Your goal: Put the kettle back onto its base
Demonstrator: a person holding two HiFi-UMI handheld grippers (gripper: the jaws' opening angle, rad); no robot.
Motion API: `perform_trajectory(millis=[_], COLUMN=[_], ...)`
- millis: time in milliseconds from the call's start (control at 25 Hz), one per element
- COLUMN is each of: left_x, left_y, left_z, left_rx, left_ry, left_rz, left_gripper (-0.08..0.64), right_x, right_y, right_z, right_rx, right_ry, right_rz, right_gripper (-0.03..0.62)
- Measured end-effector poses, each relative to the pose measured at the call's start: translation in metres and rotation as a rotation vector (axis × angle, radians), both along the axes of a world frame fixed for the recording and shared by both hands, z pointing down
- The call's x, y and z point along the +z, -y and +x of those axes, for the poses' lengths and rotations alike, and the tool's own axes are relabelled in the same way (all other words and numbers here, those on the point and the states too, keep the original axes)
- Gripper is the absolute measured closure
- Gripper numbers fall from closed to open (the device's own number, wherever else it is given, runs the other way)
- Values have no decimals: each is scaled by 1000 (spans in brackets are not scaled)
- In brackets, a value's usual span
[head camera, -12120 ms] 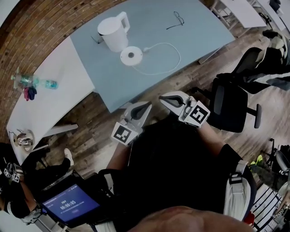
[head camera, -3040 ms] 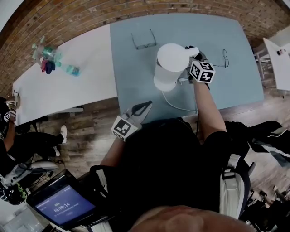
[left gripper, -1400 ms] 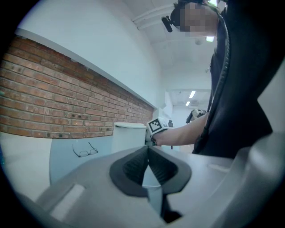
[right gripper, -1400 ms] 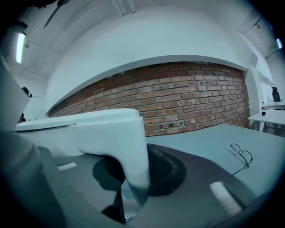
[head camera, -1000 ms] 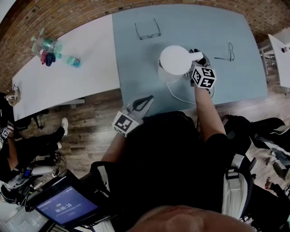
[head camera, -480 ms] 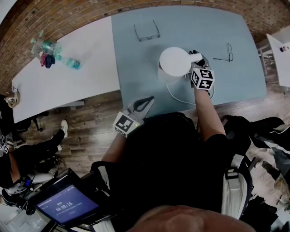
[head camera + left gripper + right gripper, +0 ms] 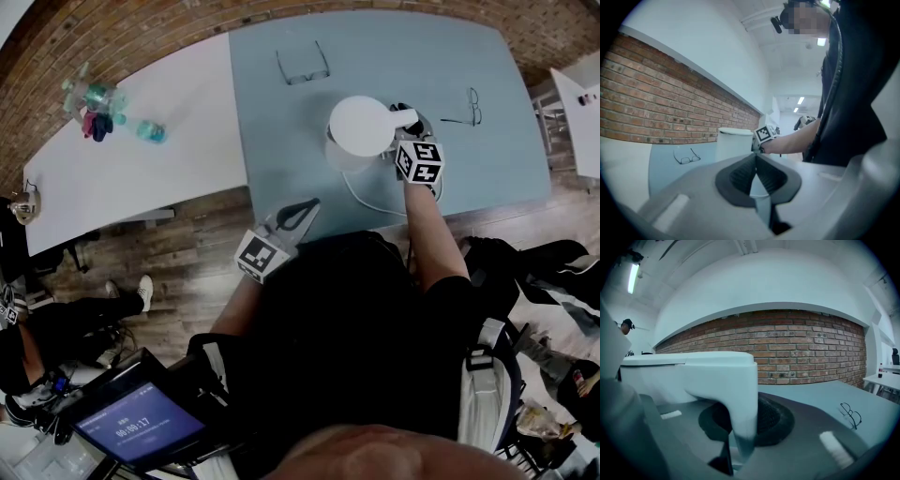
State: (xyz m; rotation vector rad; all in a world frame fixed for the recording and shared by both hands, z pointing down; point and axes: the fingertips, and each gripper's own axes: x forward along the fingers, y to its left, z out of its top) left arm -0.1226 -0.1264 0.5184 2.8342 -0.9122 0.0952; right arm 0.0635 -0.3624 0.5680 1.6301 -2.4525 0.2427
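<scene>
The white kettle [image 7: 361,131] stands upright on the blue-grey table [image 7: 281,141]. Its base is hidden under it; only the white cord [image 7: 370,199] shows, curling toward the front edge. My right gripper [image 7: 405,120] is shut on the kettle's handle [image 7: 740,394]. Its jaws have just been closing, with the handle between the pads. The kettle body [image 7: 670,376] fills the left of the right gripper view. My left gripper [image 7: 292,216] hangs shut and holds nothing at the table's front edge, and from it the kettle [image 7: 733,143] shows ahead.
One pair of glasses [image 7: 302,67] lies at the far left of the blue-grey table, another pair [image 7: 466,105] to the right of the kettle. Bottles [image 7: 98,98] stand on the white table [image 7: 141,187] at left. A tablet screen [image 7: 136,427] glows at bottom left.
The kettle first stood beside its bare base with both grippers near my body. Three seconds ago my right gripper held it higher by the handle. It now sits lower, and the left gripper stays put.
</scene>
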Motion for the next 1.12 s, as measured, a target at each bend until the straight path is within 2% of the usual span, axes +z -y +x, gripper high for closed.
perform_trajectory(millis=[320,640,800,1040,1120], left_x=[0,1,7,4,5], left_y=[-1,-2,-11,-13,-16], left_z=[-1,6,11,14,11], left_rx=[11,56,81,101,104], left_ry=[-2,-2,1,-4,-5], left_rz=[3,16,-4,9,8], left_gripper=[558,558,558,558,558], right_x=[1,3,7,5,3], right_y=[-15,-12,-20,-22,-29], right_z=[4,4,7,14,19], right_rx=[0,-1,6,27,47], right_ry=[-14,-23,-21,-13,-7], right_rz=[-12,-32,-45,-53,-44], right_gripper=[517,512,511,434,427])
